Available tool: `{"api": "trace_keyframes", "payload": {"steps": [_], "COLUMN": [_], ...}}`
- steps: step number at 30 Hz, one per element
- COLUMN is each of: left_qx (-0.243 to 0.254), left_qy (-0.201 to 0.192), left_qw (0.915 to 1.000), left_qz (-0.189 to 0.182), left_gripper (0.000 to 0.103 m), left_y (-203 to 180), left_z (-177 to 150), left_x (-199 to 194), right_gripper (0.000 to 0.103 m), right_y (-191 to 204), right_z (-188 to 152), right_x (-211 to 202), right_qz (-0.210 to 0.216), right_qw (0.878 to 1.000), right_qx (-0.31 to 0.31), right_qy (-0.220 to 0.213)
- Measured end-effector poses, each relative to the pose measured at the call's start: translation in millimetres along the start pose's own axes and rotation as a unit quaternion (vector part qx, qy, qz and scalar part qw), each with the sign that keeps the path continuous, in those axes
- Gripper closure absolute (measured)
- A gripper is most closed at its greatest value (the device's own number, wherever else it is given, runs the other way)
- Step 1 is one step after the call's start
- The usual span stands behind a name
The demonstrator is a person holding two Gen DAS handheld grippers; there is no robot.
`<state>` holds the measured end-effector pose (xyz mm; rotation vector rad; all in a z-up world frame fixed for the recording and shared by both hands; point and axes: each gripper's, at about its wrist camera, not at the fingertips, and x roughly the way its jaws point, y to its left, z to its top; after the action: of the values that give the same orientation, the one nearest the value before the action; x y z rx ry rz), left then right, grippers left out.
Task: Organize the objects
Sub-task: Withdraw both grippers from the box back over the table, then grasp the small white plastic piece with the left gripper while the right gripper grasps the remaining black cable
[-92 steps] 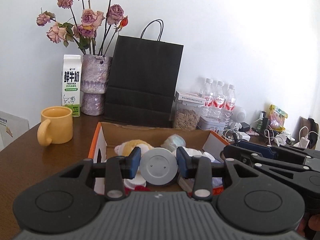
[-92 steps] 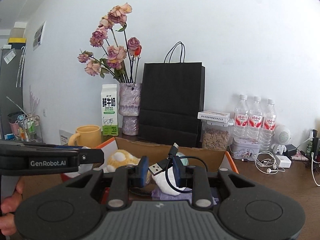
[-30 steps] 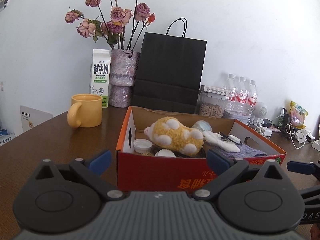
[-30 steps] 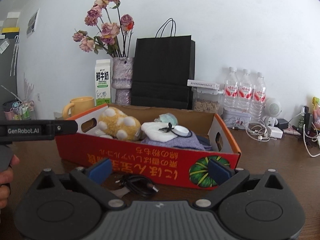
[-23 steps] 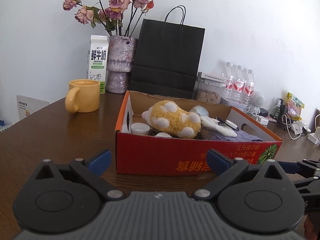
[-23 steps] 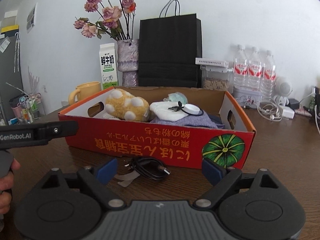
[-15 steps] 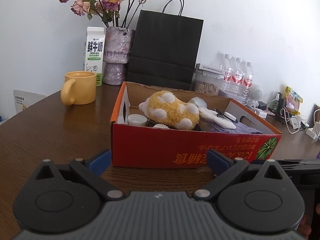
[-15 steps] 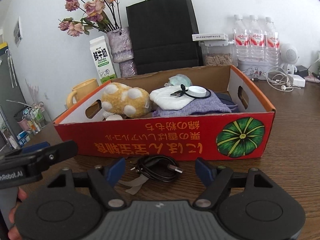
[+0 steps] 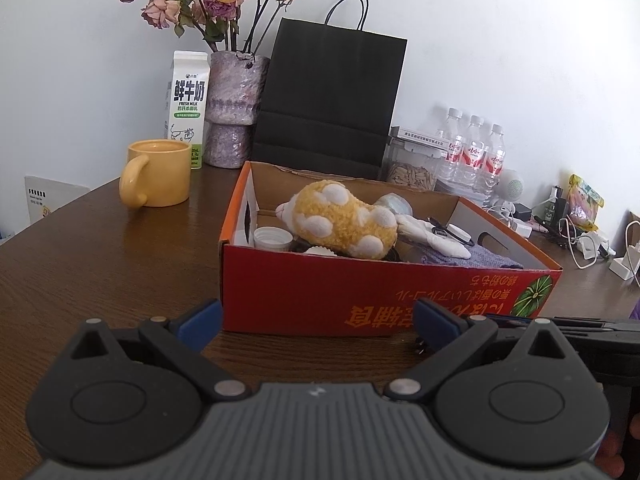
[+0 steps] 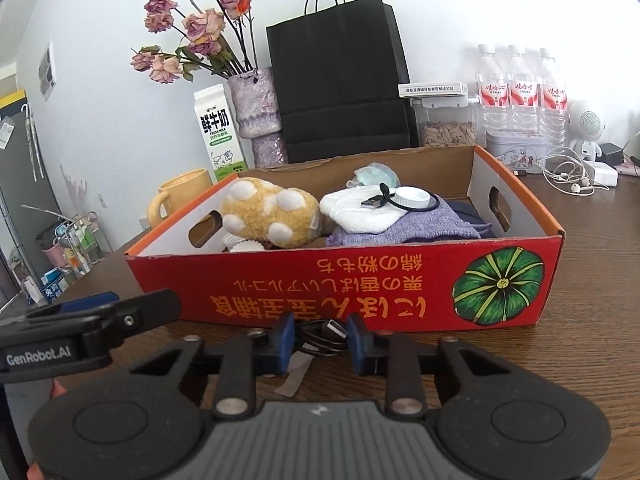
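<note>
Left wrist view: the left gripper point(image 9: 316, 314) stands with its jaws spread wide and nothing between them, held low over the wooden table point(image 9: 100, 264) just in front of the red cardboard box point(image 9: 360, 292). The box already contains a yellow spotted plush toy point(image 9: 340, 220), a white jar lid point(image 9: 273, 237), a white cloth point(image 9: 436, 240) with a small white round device point(image 9: 456, 232) and its cable on top, and a purple knitted item point(image 9: 484, 258); these items count as sorted. A yellow mug point(image 9: 160, 172), a milk carton point(image 9: 186, 108), a vase of dried roses point(image 9: 232, 108) and a black paper bag point(image 9: 332, 96) stand on the table behind the box, outside it. Right wrist view: the right gripper point(image 10: 320, 338) has just been closing, and its blue pads now bracket a coiled black USB cable point(image 10: 320, 330) that lies on the table against the box's front wall; the pads appear to bear on the coil, though contact is not fully clear. A scrap of tape or paper point(image 10: 296, 372) lies beside the cable. Assessment: most loose items are boxed; the cable remains to be lifted and placed inside, and the scrap has not been handled.
</note>
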<state>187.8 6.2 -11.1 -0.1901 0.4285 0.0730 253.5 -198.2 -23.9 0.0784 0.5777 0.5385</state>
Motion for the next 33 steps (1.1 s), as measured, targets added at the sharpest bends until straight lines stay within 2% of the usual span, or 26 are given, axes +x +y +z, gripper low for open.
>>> {"api": "trace_keyframes", "payload": {"steps": [6, 10, 18, 20, 21, 22, 26, 33], "left_qx": [-0.002, -0.003, -0.003, -0.003, -0.003, -0.003, -0.003, -0.003], "left_qy": [0.0, 0.001, 0.003, 0.003, 0.003, 0.003, 0.003, 0.007], "left_qw": [1.0, 1.0, 1.0, 1.0, 1.0, 1.0, 1.0, 1.0], "left_qz": [0.005, 0.003, 0.002, 0.001, 0.001, 0.001, 0.002, 0.005], "left_gripper": [0.0, 0.0, 0.0, 0.0, 0.0, 0.0, 0.0, 0.0], "left_y": [1, 1, 1, 1, 1, 1, 1, 1], "left_z": [-1, -1, -1, -1, -1, -1, -2, -2], "left_x": [1, 1, 1, 1, 1, 1, 1, 4], "right_gripper": [0.071, 0.042, 0.043, 0.047, 0.056, 0.058, 0.064, 0.065], "right_y": [-2, -5, -6, -4, -2, 0, 5, 0], "right_z": [-1, -2, 0, 0, -1, -1, -1, 2], "right_x": [-2, 0, 19, 22, 22, 21, 15, -9], "right_qz": [-0.01, -0.016, -0.003, 0.004, 0.01, 0.015, 0.012, 0.021], "right_qw": [1.0, 1.0, 0.999, 0.999, 0.999, 0.999, 0.999, 1.0], "right_qx": [0.006, 0.01, 0.02, 0.017, 0.015, 0.011, -0.003, 0.005], "right_qy": [-0.002, 0.003, 0.039, 0.045, 0.045, 0.045, 0.03, -0.019]}}
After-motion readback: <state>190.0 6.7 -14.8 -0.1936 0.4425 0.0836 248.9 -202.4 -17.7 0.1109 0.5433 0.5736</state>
